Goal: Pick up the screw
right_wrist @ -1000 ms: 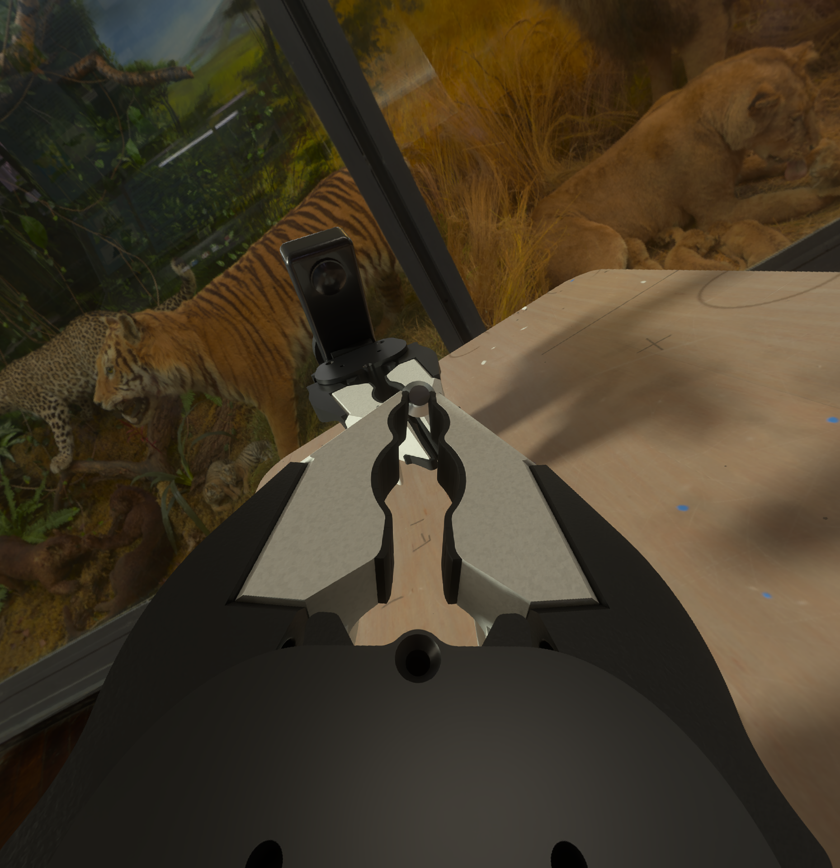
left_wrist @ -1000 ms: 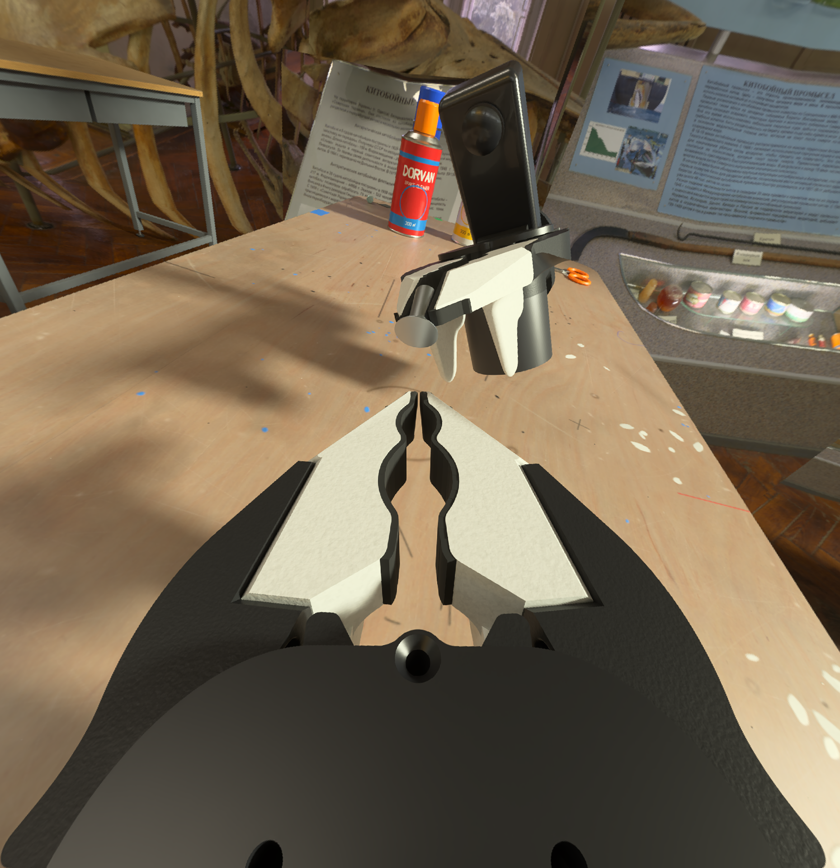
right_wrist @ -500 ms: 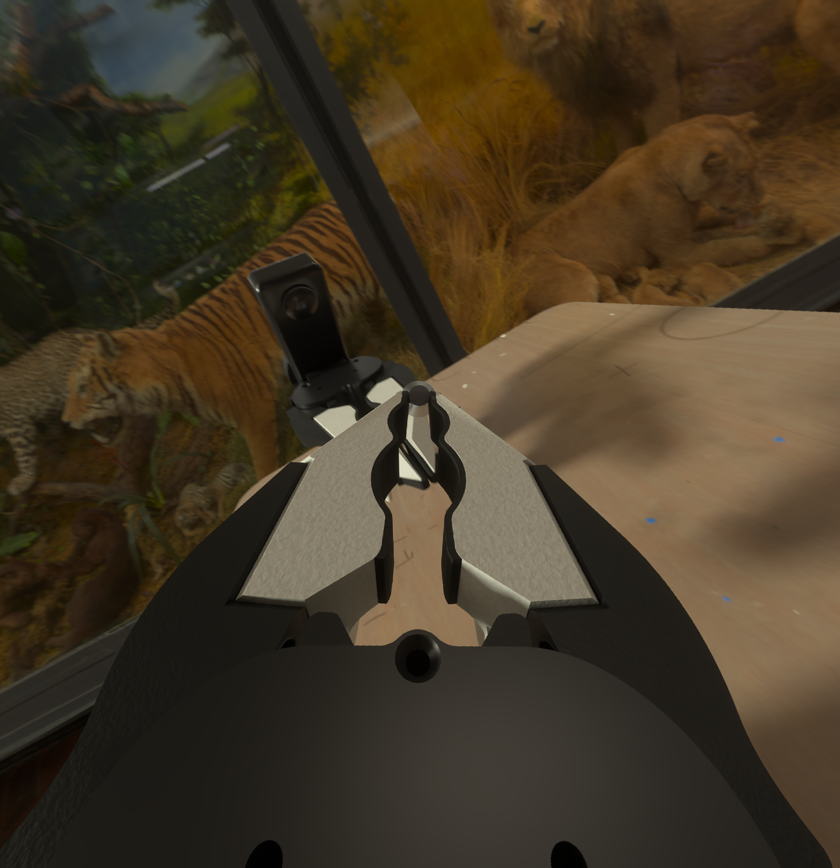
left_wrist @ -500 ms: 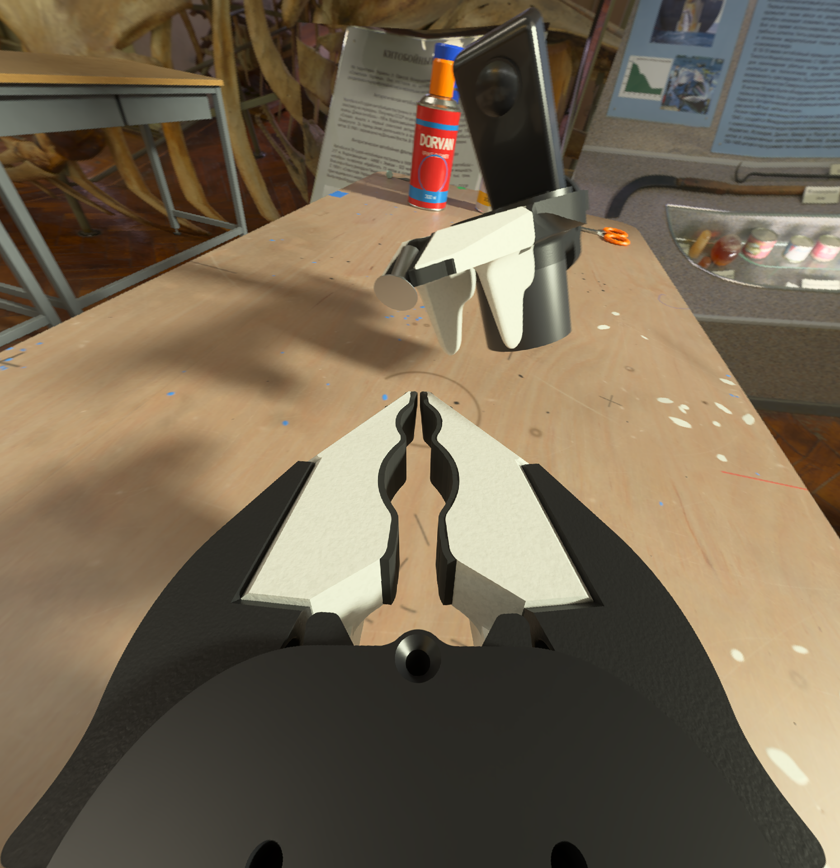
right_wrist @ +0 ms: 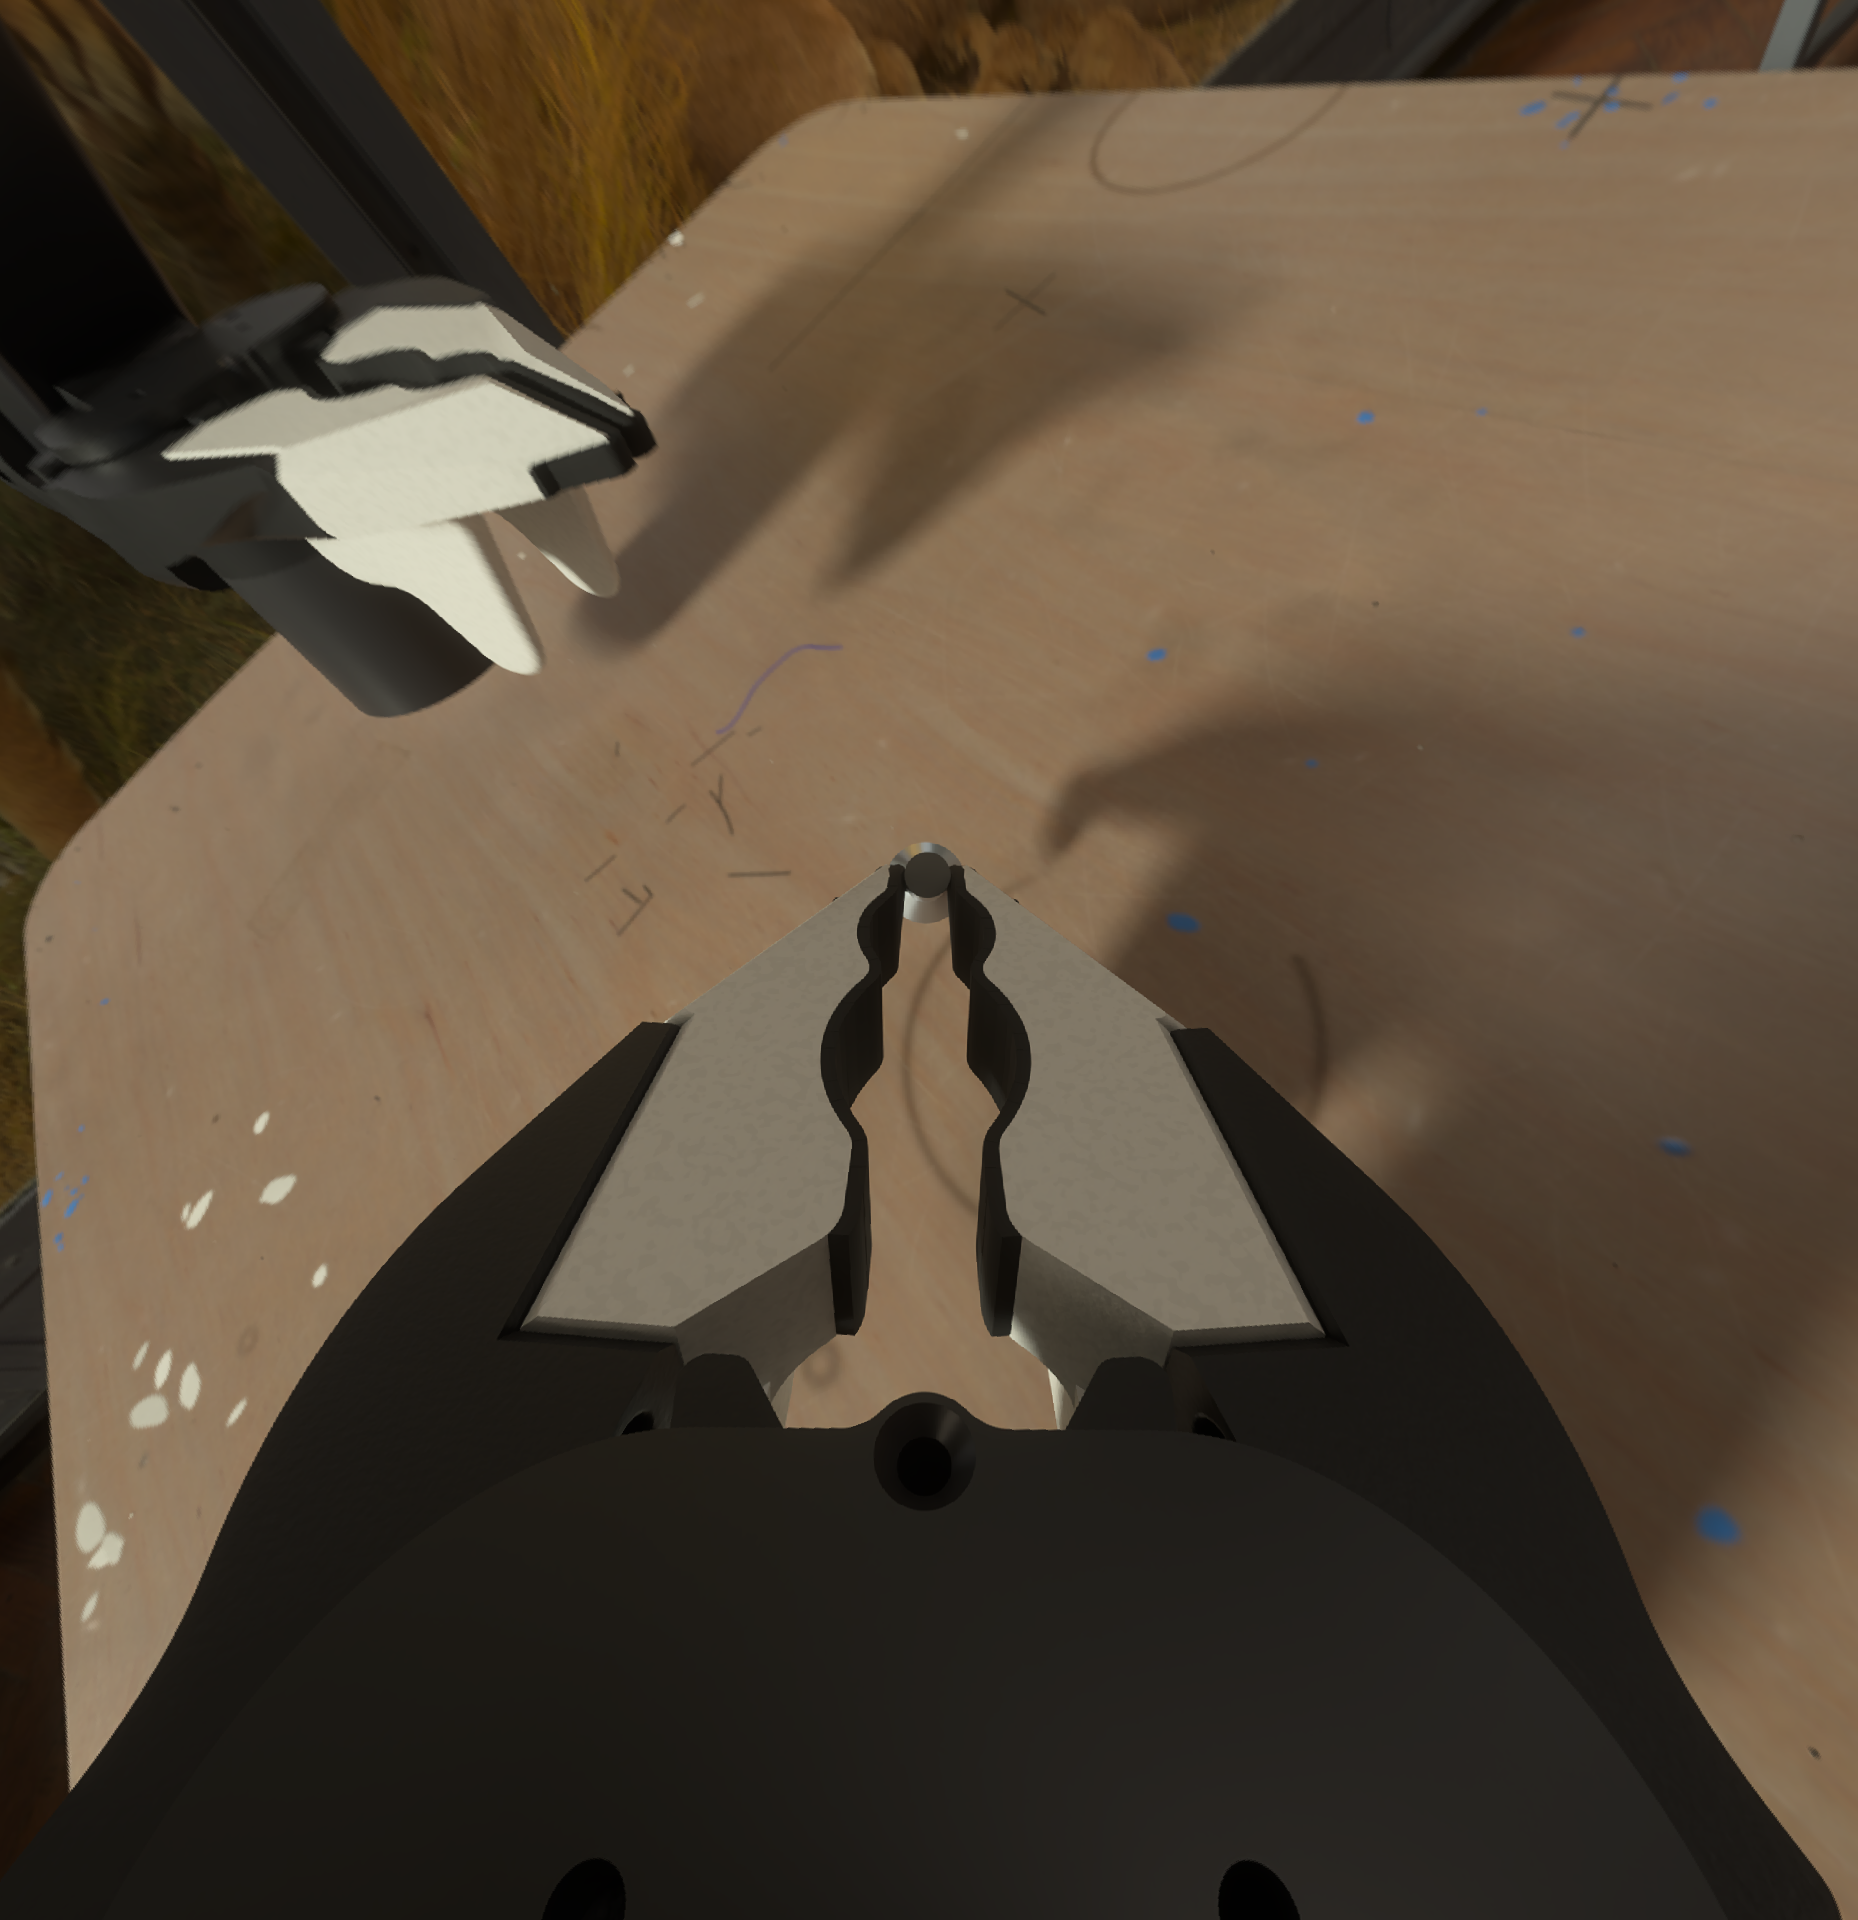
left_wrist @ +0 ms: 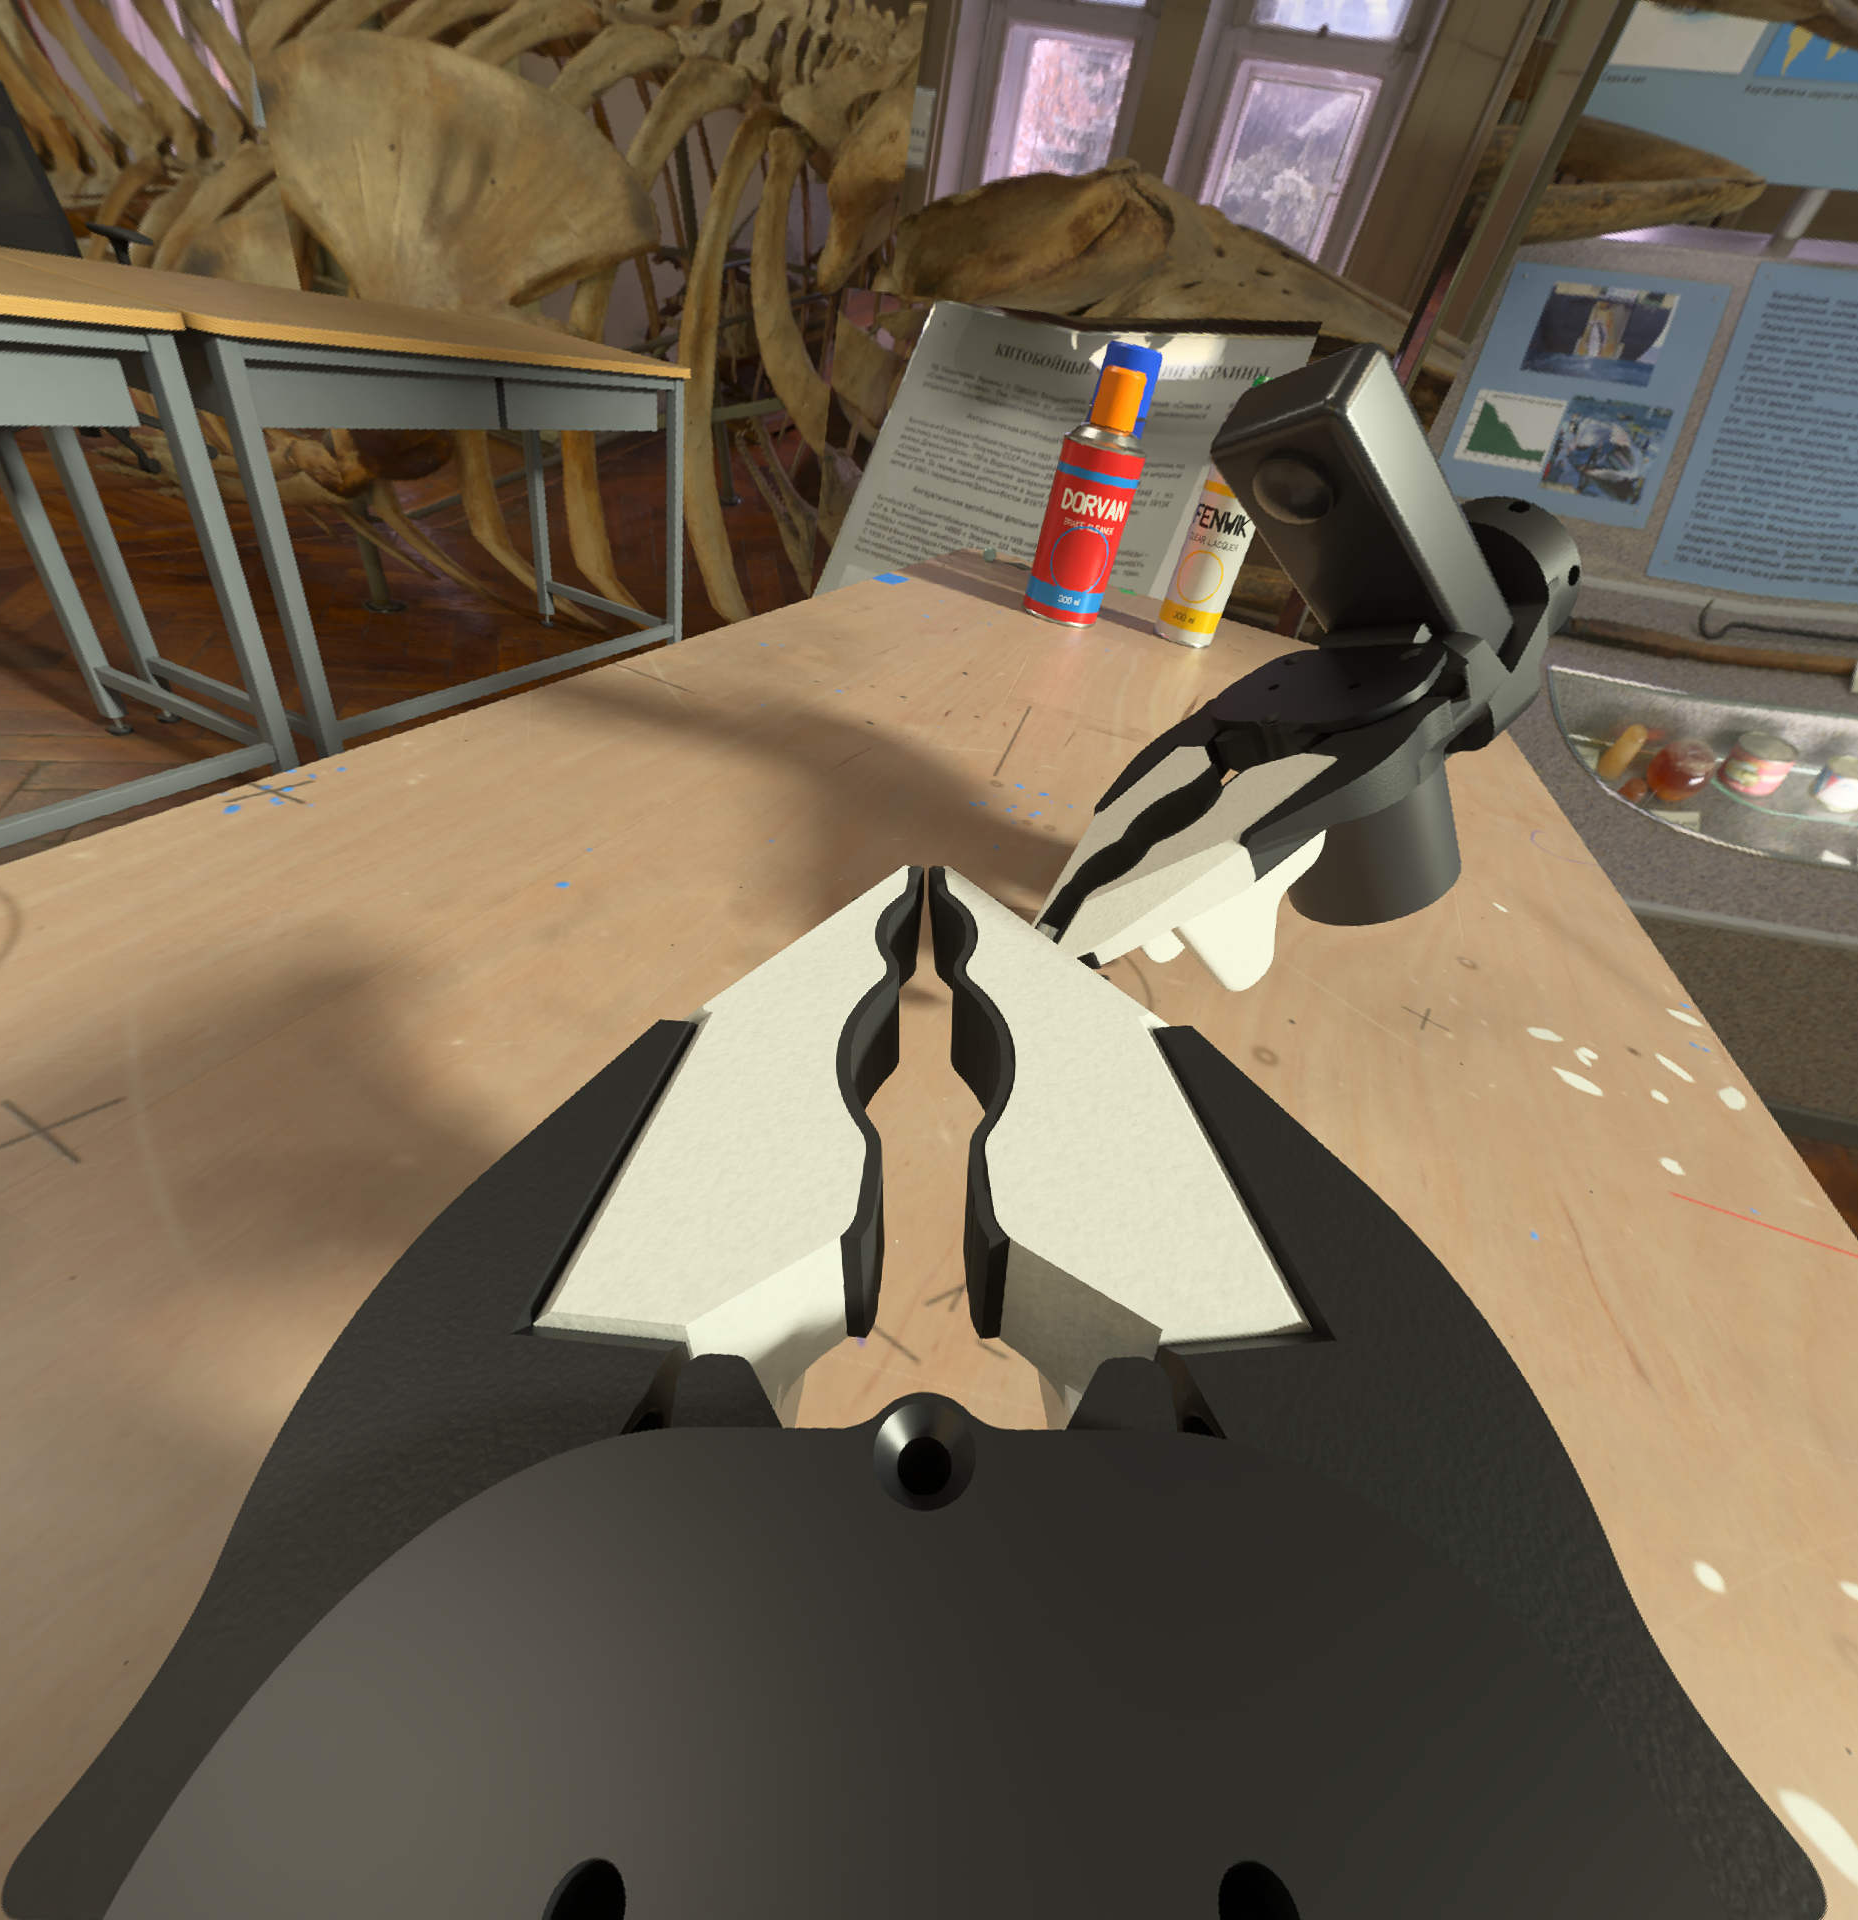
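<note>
The left gripper [left_wrist: 925, 883] is idling above the table [left_wrist: 489, 935], jaws closed on nothing. The right gripper [right_wrist: 926, 883], level and facing the left one a second ago, is now pitching nose-down toward the table, so the lift appears done. The screw [right_wrist: 926, 891] is sitting pinched between its fingertips, end-on, clear of the wood.

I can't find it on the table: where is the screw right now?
In the right wrist view, the screw sits clamped at the fingertips of the right gripper, above the wooden table, right of the left gripper.
</note>
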